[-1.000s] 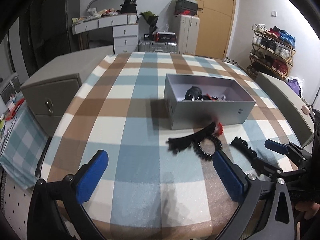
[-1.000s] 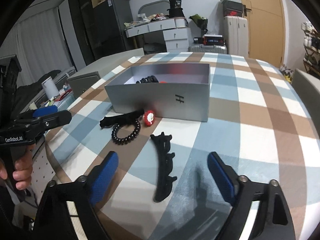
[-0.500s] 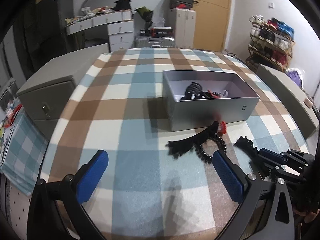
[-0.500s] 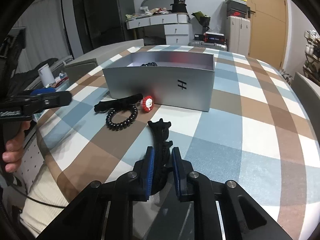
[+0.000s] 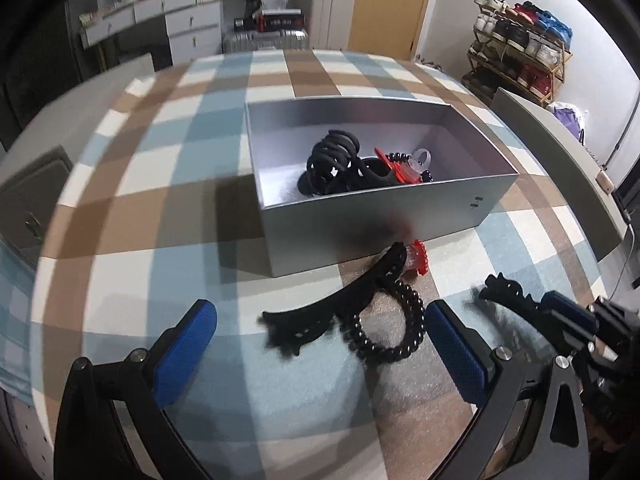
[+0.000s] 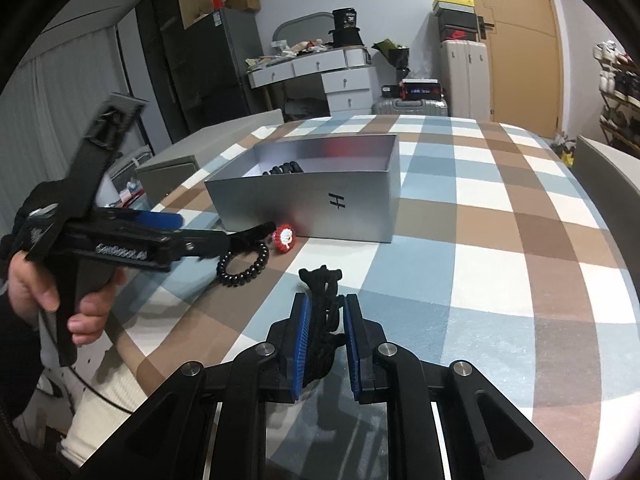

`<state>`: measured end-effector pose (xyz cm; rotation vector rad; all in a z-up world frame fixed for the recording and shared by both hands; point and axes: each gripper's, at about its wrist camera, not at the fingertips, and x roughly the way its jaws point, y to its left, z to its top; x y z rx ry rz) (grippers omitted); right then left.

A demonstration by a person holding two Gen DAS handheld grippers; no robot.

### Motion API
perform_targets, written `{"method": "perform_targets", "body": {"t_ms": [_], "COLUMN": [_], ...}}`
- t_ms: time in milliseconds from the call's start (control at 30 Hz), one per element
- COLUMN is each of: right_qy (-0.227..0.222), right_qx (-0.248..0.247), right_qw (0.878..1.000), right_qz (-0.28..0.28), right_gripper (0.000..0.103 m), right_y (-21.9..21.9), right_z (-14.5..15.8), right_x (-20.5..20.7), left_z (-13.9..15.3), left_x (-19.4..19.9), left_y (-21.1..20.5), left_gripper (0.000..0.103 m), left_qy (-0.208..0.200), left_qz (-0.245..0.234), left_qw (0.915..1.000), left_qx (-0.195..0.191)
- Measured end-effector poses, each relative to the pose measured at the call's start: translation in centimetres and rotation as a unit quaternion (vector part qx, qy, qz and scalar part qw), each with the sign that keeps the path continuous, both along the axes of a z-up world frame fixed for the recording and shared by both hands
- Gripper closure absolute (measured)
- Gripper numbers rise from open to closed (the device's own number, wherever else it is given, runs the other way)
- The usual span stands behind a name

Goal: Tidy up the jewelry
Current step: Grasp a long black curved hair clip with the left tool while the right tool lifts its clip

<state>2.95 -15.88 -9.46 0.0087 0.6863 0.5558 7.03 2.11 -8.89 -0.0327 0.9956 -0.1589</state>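
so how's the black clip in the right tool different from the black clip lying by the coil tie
The right tool is shut on the toothed clip. The curved clip lies untouched on the tablecloth, between the open left tool fingers. It overlaps the coil tie; the toothed clip touches neither. Both are black and outside the box.

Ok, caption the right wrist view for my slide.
Right gripper clamps a black toothed hair clip above the plaid table, facing the silver box; the left gripper is open nearby.
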Motion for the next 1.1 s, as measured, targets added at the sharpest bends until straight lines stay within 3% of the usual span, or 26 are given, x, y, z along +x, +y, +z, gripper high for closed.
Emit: {"method": "perform_targets", "body": {"t_ms": [167,233,267,400,533,700,1100], "right_qy": [0.005,0.004,0.004,0.004,0.006,0.001,-0.016], "right_qx": [0.009,0.009,0.010,0.014,0.015,0.016,0.038], "right_qw": [1.000,1.000,1.000,1.000,1.000,1.000,0.999], "right_qz": [0.004,0.004,0.005,0.005,0.005,0.005,0.006], "right_gripper": [0.087,0.087,0.087,0.087,0.087,0.087,0.087], "right_y": [0.0,-0.1,-0.2,-0.3,-0.4,-0.3,-0.3], "right_z": [-0.2,-0.2,-0.2,-0.2,-0.1,0.2,2.3], "right_x": [0.2,0.2,0.1,0.1,0.1,-0.2,-0.7], "left_z": [-0.2,-0.6,-0.7,-0.6,-0.3,-0.2,1.3], "left_x": [0.4,0.5,0.5,0.3,0.1,-0.8,-3.3], "left_y": [-0.9,-1.1,-1.2,-1.4,-1.4,-2.4,-1.2], "left_gripper": [0.005,0.022,0.025,0.051,0.062,0.064,0.064], "left_qy": [0.014,0.034,0.041,0.038,0.048,0.036,0.005], "left_qz": [-0.029,-0.045,-0.052,-0.064,-0.080,-0.102,-0.084], "left_qw": [0.9995,0.9984,0.9978,0.9968,0.9956,0.9928,0.9951], "left_qx": [0.008,0.007,0.007,0.028,0.007,0.052,0.051]}}
